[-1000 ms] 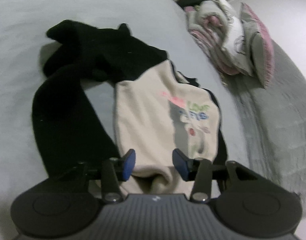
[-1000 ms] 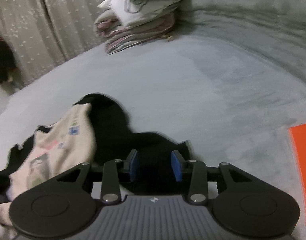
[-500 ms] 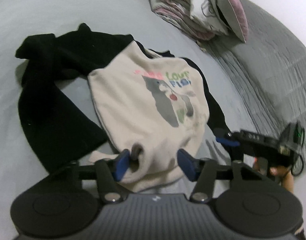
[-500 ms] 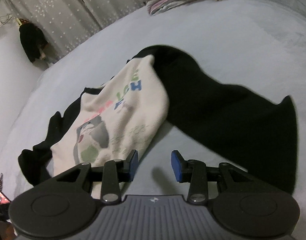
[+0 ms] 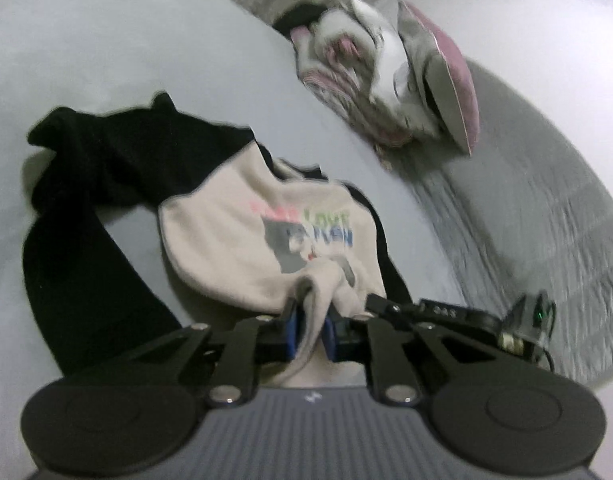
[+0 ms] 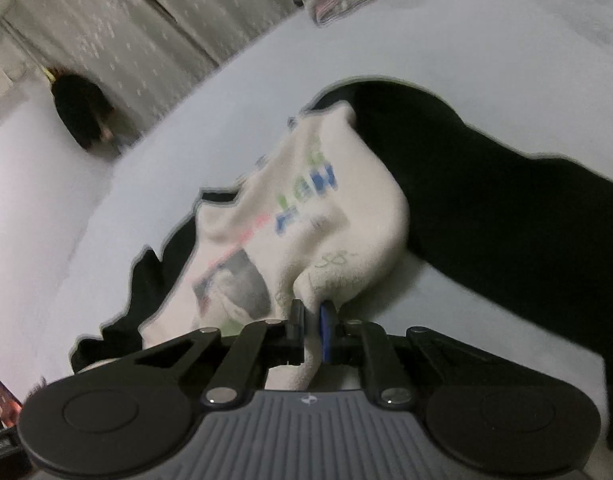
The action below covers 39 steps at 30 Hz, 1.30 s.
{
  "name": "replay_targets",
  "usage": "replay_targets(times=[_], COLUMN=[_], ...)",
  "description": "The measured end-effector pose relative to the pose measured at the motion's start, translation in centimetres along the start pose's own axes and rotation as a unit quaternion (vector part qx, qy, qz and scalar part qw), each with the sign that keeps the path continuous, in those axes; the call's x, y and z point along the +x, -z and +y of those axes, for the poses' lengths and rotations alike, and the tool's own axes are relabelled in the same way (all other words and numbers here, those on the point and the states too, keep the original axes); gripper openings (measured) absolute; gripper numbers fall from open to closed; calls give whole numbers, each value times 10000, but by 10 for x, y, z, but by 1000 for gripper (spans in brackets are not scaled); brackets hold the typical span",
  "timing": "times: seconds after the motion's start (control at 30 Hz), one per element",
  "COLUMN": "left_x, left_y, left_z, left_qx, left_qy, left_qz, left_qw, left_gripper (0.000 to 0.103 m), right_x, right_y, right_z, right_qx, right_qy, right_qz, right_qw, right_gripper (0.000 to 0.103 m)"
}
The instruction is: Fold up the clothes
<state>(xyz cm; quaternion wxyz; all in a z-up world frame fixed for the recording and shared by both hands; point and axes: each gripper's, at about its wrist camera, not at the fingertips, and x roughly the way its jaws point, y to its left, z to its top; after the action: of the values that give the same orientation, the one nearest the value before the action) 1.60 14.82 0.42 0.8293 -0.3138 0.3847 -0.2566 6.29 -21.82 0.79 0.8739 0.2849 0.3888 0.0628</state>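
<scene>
Cream fleece sweatshirt with black sleeves and cartoon print point(image 5: 242, 240) lies rumpled on grey bed point(image 5: 106, 40); left hand-held gripper point(image 5: 310, 330) and right hand-held gripper point(image 6: 312, 326) each pinch cream hem. Lift both evenly, keep hem taut, watch sleeves don't bunch under

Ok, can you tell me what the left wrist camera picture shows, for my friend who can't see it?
The left hand-held gripper is shut on the bottom edge of a cream shirt with black sleeves and a colourful cartoon print, lying on a grey bed. The right hand-held gripper reaches in from the right at the same edge, and a pile of folded bedding sits farther back.
</scene>
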Motion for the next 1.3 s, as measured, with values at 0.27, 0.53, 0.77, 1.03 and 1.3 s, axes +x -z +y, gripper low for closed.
replay_targets(times=[0.27, 0.53, 0.77, 1.03, 1.3], left_x=[-7, 12, 18, 21, 14], left_y=[-19, -29, -31, -29, -25], left_z=[32, 52, 55, 53, 51], left_qx=[-878, -1004, -1185, -1274, -1008], left_qy=[-841, -1637, -1628, -1702, -1744], left_qz=[-793, -892, -922, -915, -842], left_qw=[9894, 9773, 9752, 9728, 9759], left_gripper=[11, 10, 10, 10, 10], right_x=[4, 9, -14, -2, 26], right_y=[-7, -6, 0, 1, 0], right_z=[21, 32, 16, -5, -7], right_qx=[-98, -116, -279, -362, -259], right_qy=[-359, -496, 8, 340, 31], right_qz=[-341, -356, -364, -149, -283], right_qw=[9987, 9981, 9989, 9987, 9993], right_gripper=[11, 29, 37, 42, 9])
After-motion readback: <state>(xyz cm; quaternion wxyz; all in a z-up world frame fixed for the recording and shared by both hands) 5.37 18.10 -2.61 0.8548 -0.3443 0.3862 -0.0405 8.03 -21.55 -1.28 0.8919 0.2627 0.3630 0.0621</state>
